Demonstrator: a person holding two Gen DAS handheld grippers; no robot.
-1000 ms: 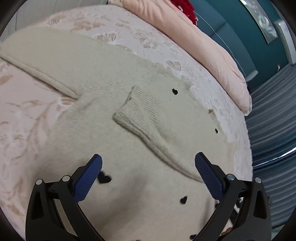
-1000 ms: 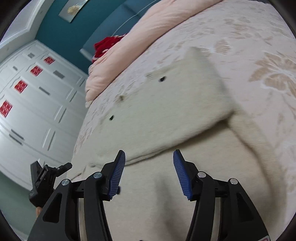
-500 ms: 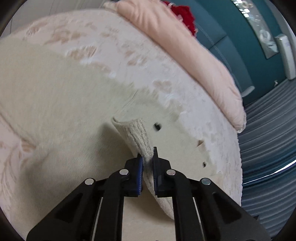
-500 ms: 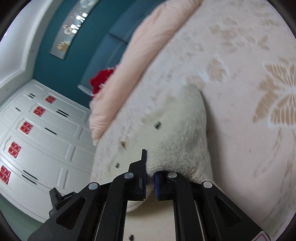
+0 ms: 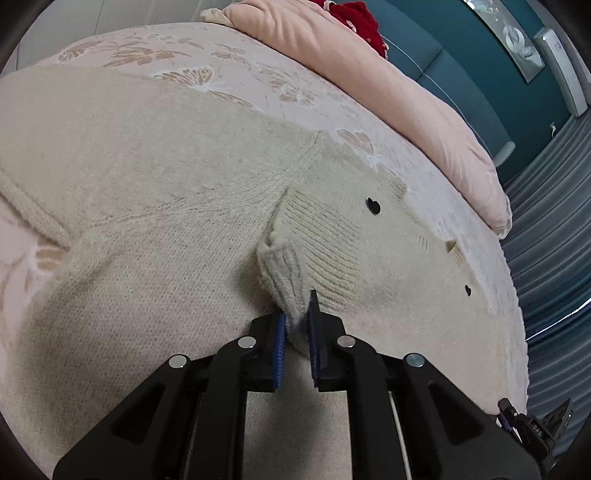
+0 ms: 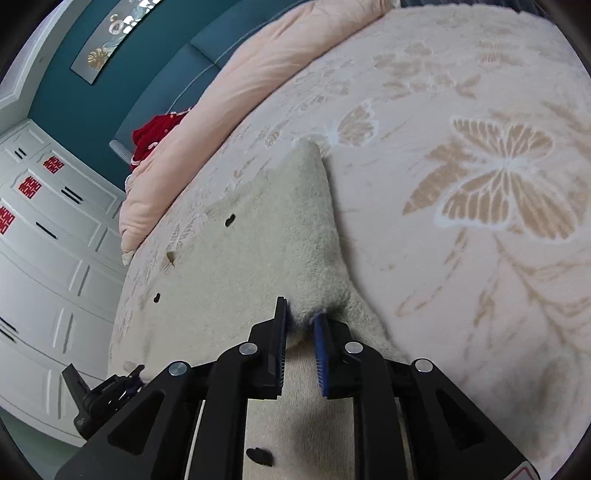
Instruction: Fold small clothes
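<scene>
A cream knit sweater (image 5: pixel 155 192) with small black heart marks lies spread on the bed. Its ribbed sleeve cuff (image 5: pixel 317 243) is folded over the body. My left gripper (image 5: pixel 297 325) is shut on the cuff's edge and pinches it up a little. In the right wrist view the sweater (image 6: pixel 236 280) shows as a fuzzy folded part. My right gripper (image 6: pixel 301 325) is shut on a bunched fold of it. The left gripper also shows at the lower left of the right wrist view (image 6: pixel 99 395).
The bed cover (image 6: pixel 480 184) is pale pink with butterfly patterns. A pink duvet (image 5: pixel 369 74) and a red item (image 5: pixel 358 14) lie along the far edge. White cabinet doors (image 6: pixel 44 258) stand beyond the bed. Blue-grey curtains (image 5: pixel 554 240) hang at the right.
Both grippers were open above the sweater a second ago. Both have closed on the fabric, the left on the sleeve cuff and the right on a fold. Since half a second, little has moved.
</scene>
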